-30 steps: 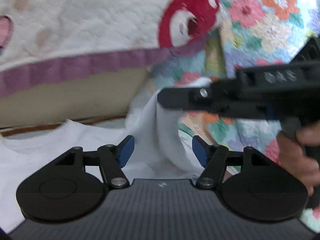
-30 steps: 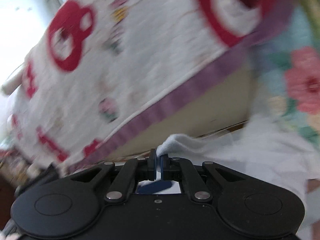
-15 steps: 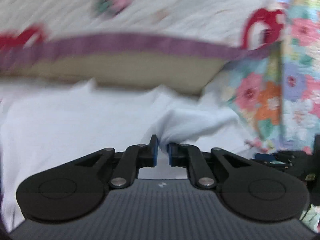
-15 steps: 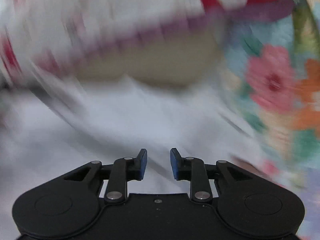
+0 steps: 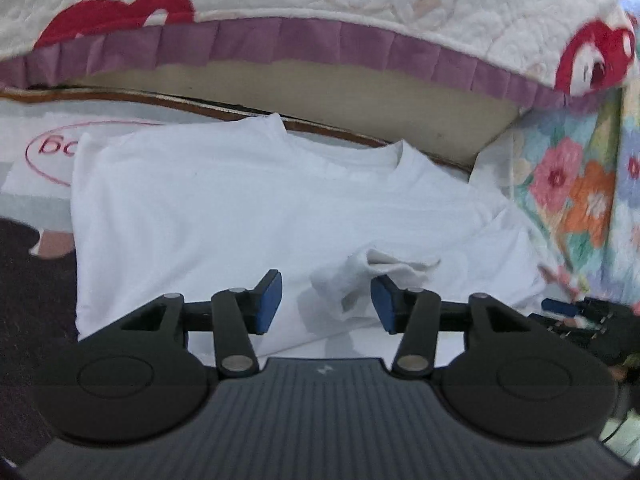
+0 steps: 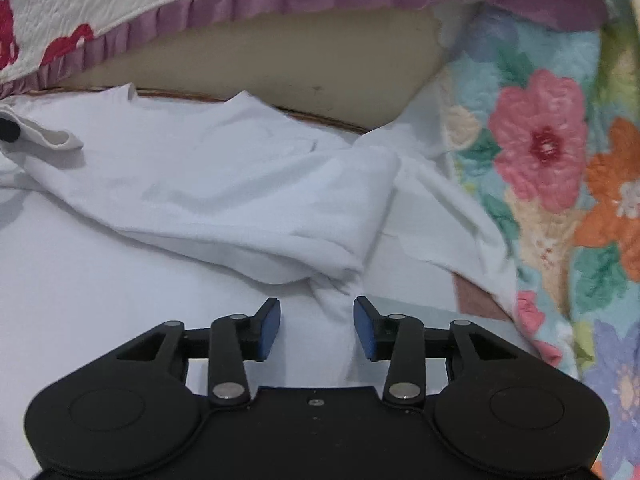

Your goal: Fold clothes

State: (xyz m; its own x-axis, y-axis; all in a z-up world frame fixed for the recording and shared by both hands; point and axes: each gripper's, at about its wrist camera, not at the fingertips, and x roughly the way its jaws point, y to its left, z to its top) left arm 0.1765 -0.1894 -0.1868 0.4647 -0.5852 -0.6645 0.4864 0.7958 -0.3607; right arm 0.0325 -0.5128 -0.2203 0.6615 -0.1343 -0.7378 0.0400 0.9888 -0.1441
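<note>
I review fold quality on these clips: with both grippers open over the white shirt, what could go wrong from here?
1. The cuff of the folded-in sleeve stands up curled between the open left gripper fingers; it may spring back and undo the fold.
2. Bunched cloth ahead of the open right gripper could get creased into the white shirt at the next fold.

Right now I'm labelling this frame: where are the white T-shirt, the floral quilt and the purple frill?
white T-shirt [image 5: 248,216], left wrist view, flat chest area.
floral quilt [image 6: 544,144], right wrist view, pink flower.
purple frill [image 5: 312,42], left wrist view, pleated edge of the white bedspread.
</note>
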